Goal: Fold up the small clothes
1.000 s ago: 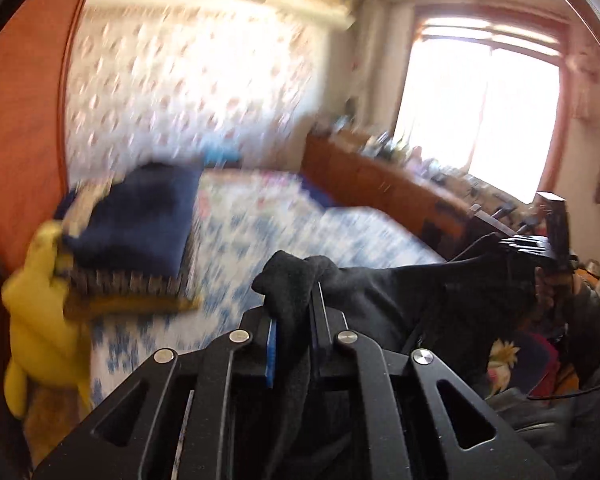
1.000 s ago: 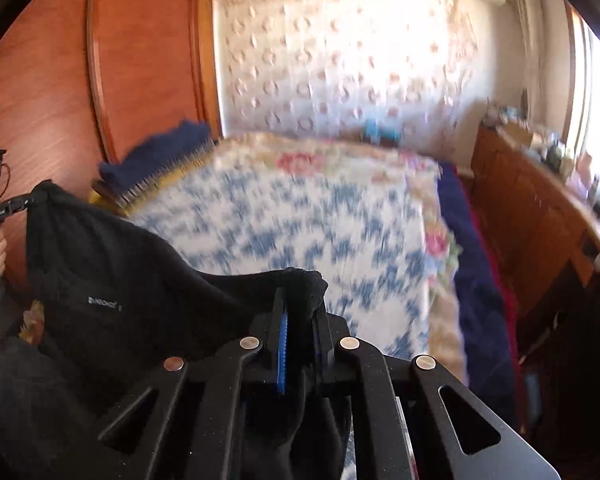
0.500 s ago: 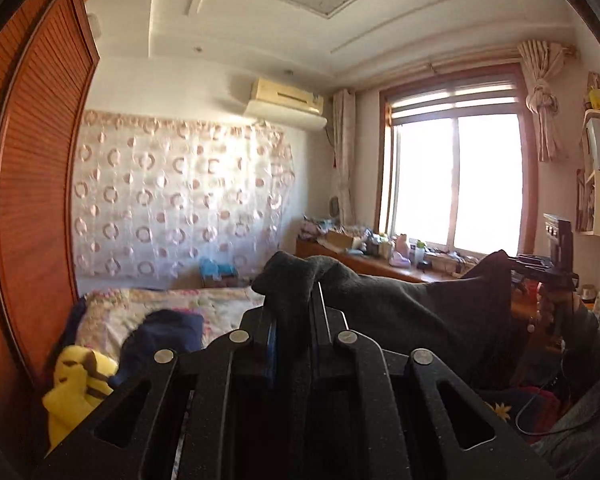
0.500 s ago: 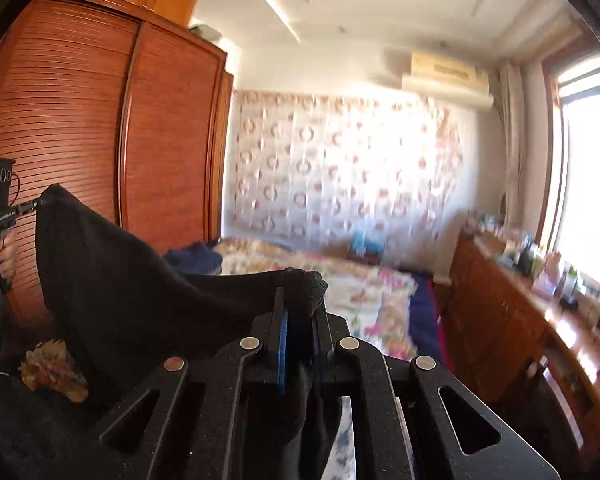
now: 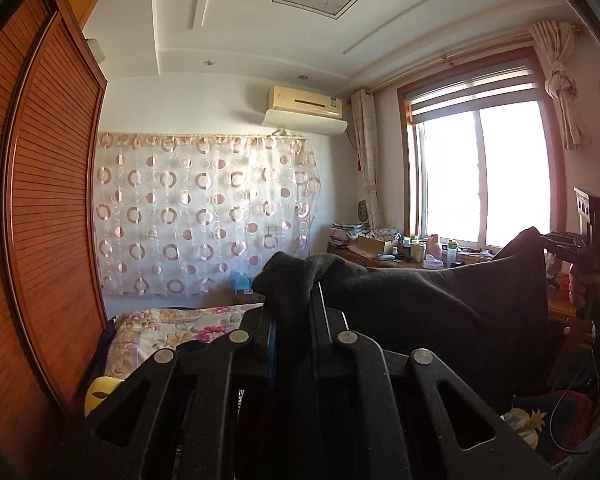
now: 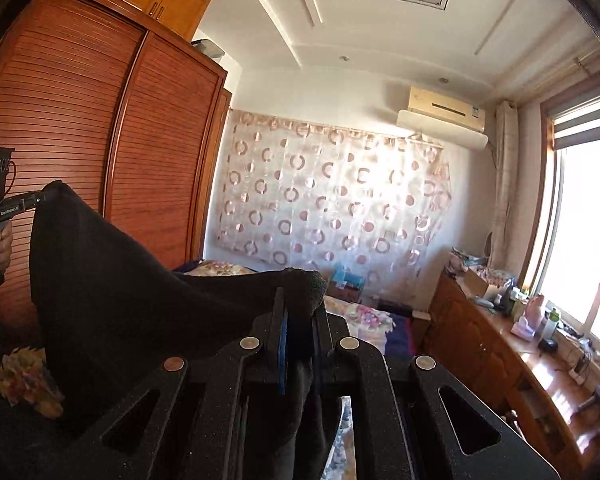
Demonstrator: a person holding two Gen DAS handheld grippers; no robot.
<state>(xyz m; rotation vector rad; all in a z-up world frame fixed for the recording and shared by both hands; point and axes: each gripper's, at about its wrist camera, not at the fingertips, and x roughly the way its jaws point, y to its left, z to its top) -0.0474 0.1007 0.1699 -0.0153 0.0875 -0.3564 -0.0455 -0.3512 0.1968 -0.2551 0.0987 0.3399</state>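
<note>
Black garment held up, stretched between both grippers

Left gripper (image 5: pixel 294 312) and right gripper (image 6: pixel 300 316) each pinch a corner of the garment (image 5: pixel 440 312); next, probably lower it flat onto the bed (image 5: pixel 172 320).

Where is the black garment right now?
The black garment hangs stretched in the air between the left tongs and the right tongs, one corner clamped in each, above the floral bed.

Both tools (image 5: pixel 294 312) (image 6: pixel 300 320) clamped, raised apart.
</note>
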